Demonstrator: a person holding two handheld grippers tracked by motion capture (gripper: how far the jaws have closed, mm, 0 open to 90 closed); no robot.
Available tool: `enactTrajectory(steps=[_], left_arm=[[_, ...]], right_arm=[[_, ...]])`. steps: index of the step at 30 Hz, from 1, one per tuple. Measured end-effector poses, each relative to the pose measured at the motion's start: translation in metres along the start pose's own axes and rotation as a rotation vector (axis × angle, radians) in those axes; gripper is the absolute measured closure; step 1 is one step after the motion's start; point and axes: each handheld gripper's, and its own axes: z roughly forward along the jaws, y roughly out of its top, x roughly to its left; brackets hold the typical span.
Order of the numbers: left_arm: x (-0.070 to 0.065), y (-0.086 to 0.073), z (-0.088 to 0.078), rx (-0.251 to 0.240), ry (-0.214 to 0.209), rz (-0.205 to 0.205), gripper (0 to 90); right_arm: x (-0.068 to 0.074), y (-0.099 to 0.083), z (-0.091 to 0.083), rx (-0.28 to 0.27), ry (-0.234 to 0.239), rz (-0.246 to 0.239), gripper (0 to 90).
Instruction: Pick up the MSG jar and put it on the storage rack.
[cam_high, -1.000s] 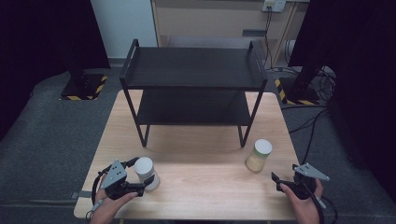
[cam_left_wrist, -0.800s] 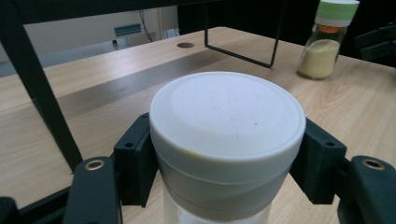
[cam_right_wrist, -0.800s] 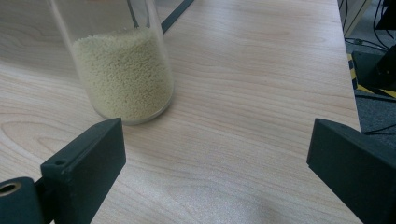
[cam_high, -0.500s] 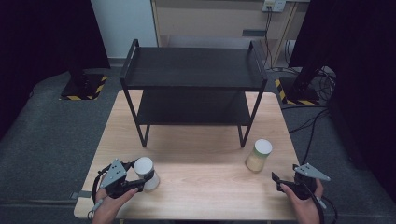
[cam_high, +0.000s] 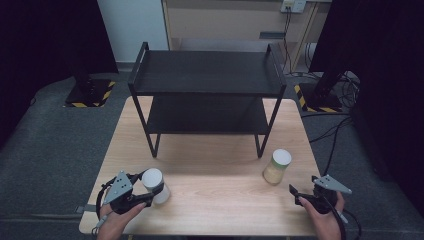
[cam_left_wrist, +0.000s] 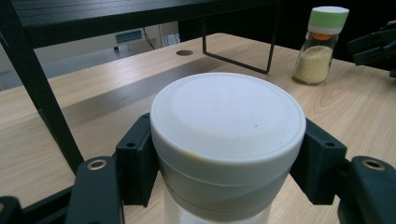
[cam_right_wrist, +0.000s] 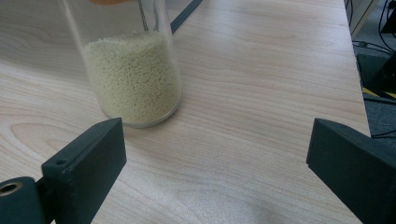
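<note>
1. High view: a white-lidded jar (cam_high: 154, 184) stands upright on the counter (cam_high: 215, 200), its long axis vertical and lid up, in front of the left leg of the black shelf rack (cam_high: 207, 95), near the counter's front edge.
2. The left gripper (cam_high: 145, 192) lies low and level beside it, the hand (cam_high: 116, 220) coming in from the front edge of the counter; the jaws point toward the rack.
3. Left gripper view: the jaws press the jar (cam_left_wrist: 227, 144) from both sides just under its lid, holding it.
4. A second jar (cam_high: 277, 166), holding pale grains, stands upright in front of the rack's right leg.
5. The right gripper (cam_high: 296, 196) rests just in front of that jar, to its right, angled toward it.
6. Right gripper view: the jaws are spread wide and empty, and the grain jar (cam_right_wrist: 133, 74) is just beyond the left one, not touching.
</note>
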Motion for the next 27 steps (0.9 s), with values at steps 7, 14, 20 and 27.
enactTrajectory(steps=[7, 14, 20, 27], left_arm=[[-0.004, 0.005, -0.002, 0.014, -0.007, 0.026, 32.9], [-0.004, 0.011, -0.008, -0.005, -0.016, 0.032, 32.8], [-0.007, 0.022, -0.01, 0.027, -0.019, 0.074, 32.9], [-0.007, 0.029, -0.007, 0.039, -0.042, 0.083, 32.9]], right_arm=[[0.001, 0.0, 0.001, 0.001, 0.006, 0.0, 5.2], [0.0, 0.0, 0.0, 0.001, 0.006, 0.002, 5.2], [-0.001, 0.0, 0.0, -0.004, 0.009, 0.005, 5.2], [-0.003, -0.002, 0.002, -0.008, 0.016, 0.016, 5.0]])
